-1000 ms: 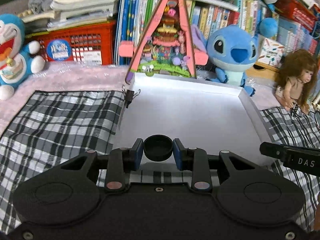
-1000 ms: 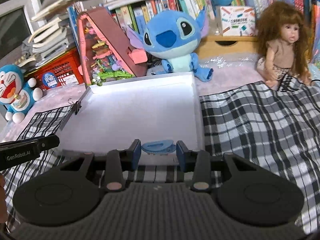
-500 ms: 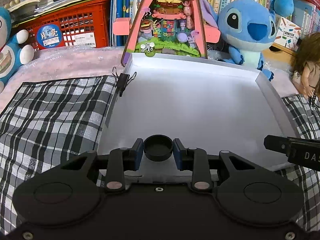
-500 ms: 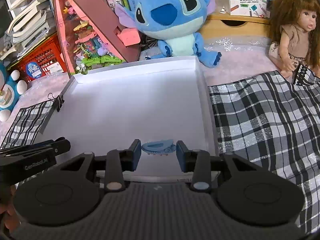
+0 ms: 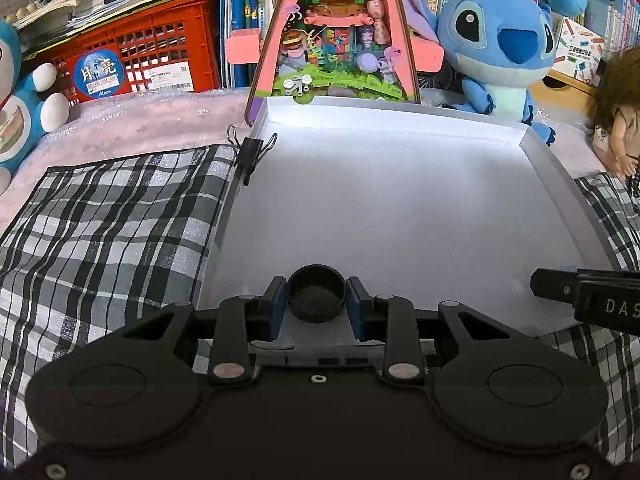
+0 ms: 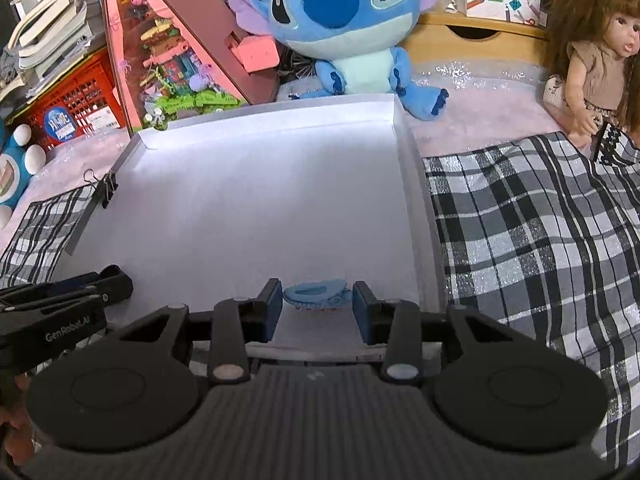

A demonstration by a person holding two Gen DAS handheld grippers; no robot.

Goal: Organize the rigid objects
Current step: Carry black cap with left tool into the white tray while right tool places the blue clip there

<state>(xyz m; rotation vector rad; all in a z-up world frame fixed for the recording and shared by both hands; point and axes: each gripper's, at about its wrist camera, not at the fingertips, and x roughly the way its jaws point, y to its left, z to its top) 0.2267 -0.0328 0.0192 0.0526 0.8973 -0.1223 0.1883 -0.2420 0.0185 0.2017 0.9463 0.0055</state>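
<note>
My left gripper (image 5: 316,300) is shut on a round black cap (image 5: 316,294) and holds it over the near edge of a white tray (image 5: 552,168). My right gripper (image 6: 316,300) is shut on a light blue hair clip (image 6: 318,294), also over the tray's near edge (image 6: 412,168). The right gripper's finger shows at the right of the left wrist view (image 5: 584,294). The left gripper shows at the lower left of the right wrist view (image 6: 60,296). The tray's floor is bare white.
A black binder clip (image 5: 250,152) grips the tray's left wall. The tray lies on a plaid cloth (image 5: 112,220). Behind it stand a pink triangular toy house (image 5: 340,40), a blue plush (image 5: 504,40), a doll (image 6: 592,52) and a red crate (image 5: 140,64).
Both grippers have moved forward and lower over the tray, each still holding its object. The tray now looks larger in both views.
</note>
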